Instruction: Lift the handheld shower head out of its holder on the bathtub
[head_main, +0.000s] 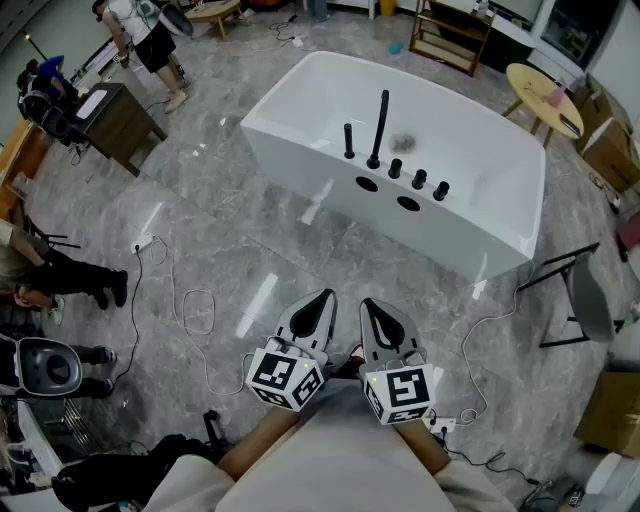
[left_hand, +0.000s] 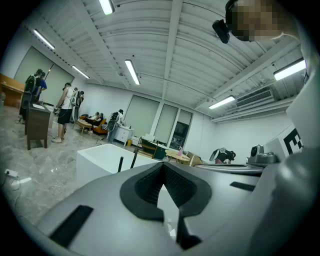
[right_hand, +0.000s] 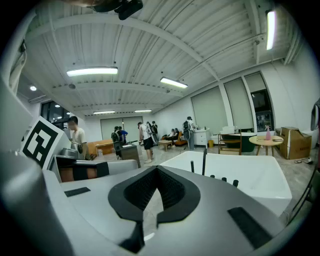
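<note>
A white bathtub (head_main: 500, 190) stands across the marble floor ahead of me. Black fittings stand upright on its near rim: a tall thin rod (head_main: 380, 128), a shorter rod (head_main: 348, 140) to its left and three knobs (head_main: 419, 180) to its right. Which rod is the shower head I cannot tell. My left gripper (head_main: 325, 295) and right gripper (head_main: 368, 303) are side by side near my body, well short of the tub, both shut and empty. The left gripper view shows its shut gripper (left_hand: 162, 164) with the tub (left_hand: 97, 157) beyond. In the right gripper view, beyond the gripper (right_hand: 158, 168), the tub (right_hand: 250, 175) and tall rod (right_hand: 204, 161) show.
Cables (head_main: 190, 310) and a power strip (head_main: 142, 243) lie on the floor to the left. A black folding chair (head_main: 585, 295) stands at the tub's right end. A dark desk (head_main: 120, 120) with people is far left; a round wooden table (head_main: 545, 95) is behind the tub.
</note>
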